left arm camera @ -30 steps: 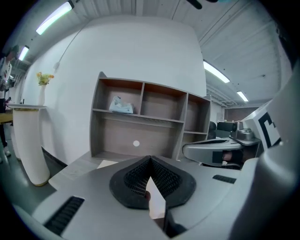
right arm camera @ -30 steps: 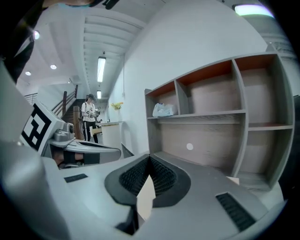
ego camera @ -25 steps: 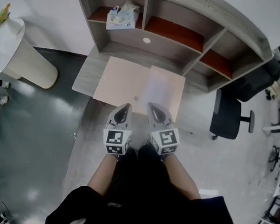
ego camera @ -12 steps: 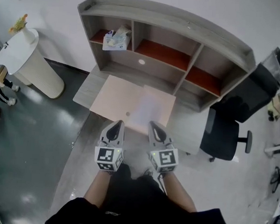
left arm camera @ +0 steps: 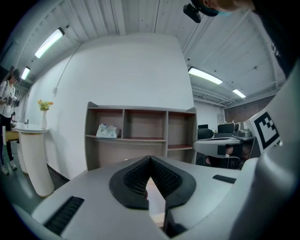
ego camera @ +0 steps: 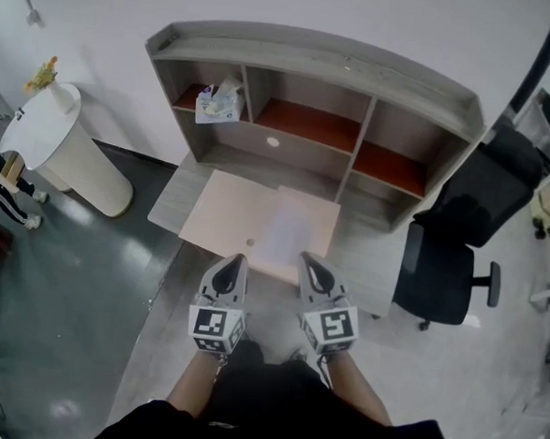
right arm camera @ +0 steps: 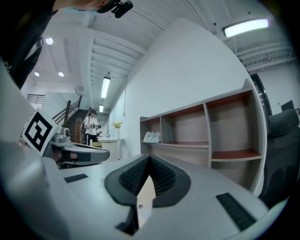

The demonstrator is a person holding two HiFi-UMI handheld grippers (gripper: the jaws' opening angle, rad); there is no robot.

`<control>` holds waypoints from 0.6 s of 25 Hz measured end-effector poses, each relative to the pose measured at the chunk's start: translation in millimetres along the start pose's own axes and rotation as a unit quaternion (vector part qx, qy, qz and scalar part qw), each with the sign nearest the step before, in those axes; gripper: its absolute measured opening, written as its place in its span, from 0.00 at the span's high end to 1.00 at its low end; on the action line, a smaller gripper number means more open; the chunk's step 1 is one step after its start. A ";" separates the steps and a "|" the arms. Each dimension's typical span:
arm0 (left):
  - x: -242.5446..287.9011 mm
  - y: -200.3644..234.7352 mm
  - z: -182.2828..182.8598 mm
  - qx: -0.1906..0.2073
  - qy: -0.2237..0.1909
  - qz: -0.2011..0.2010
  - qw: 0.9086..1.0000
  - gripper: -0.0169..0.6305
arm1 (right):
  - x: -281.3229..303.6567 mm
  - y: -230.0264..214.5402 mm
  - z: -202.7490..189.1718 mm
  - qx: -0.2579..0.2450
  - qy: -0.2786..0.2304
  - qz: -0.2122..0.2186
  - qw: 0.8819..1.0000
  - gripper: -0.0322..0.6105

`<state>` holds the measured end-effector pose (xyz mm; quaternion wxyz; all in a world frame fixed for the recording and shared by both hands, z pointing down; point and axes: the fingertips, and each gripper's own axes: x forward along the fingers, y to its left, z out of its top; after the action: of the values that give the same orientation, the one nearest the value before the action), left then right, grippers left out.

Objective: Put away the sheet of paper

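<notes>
A white sheet of paper (ego camera: 291, 226) lies flat on the right half of a pale pink desk mat (ego camera: 226, 215) on the grey desk (ego camera: 168, 202). My left gripper (ego camera: 236, 259) and right gripper (ego camera: 309, 259) hover side by side at the desk's front edge, short of the paper and pointing toward the shelves. In the left gripper view the left gripper (left arm camera: 150, 157) has its ribbed pads meeting at the tip with nothing between them. The right gripper (right arm camera: 149, 157) looks the same in its own view, shut and empty.
A grey hutch (ego camera: 314, 62) with three open compartments stands at the desk's back; a tissue pack (ego camera: 215, 104) sits in the left one. A black office chair (ego camera: 441, 263) is at the right. A white round pedestal (ego camera: 64, 148) with flowers stands at the left.
Both grippers have pulled back from over the mat to the desk's front edge and risen. The desk now sits farther away in the head view. Both stay shut.
</notes>
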<state>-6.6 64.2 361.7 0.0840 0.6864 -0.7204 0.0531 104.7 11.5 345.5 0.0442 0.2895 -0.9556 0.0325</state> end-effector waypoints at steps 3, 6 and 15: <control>-2.5 5.6 9.9 -0.007 -0.007 0.008 1.000 0.91 | 0.4 2.6 1.9 -0.015 0.004 0.005 1.000 0.92; -1.6 9.7 16.1 -0.006 -0.014 0.008 1.000 0.91 | 4.1 6.9 7.3 -0.020 -0.005 0.009 1.000 0.92; -11.2 3.5 6.3 -0.013 -0.006 0.006 1.000 0.91 | 3.9 18.5 11.4 -0.018 -0.003 0.019 1.000 0.92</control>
<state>-9.9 74.2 353.5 0.0881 0.6808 -0.7260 0.0395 90.5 23.7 333.8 0.0456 0.2706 -0.9615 0.0150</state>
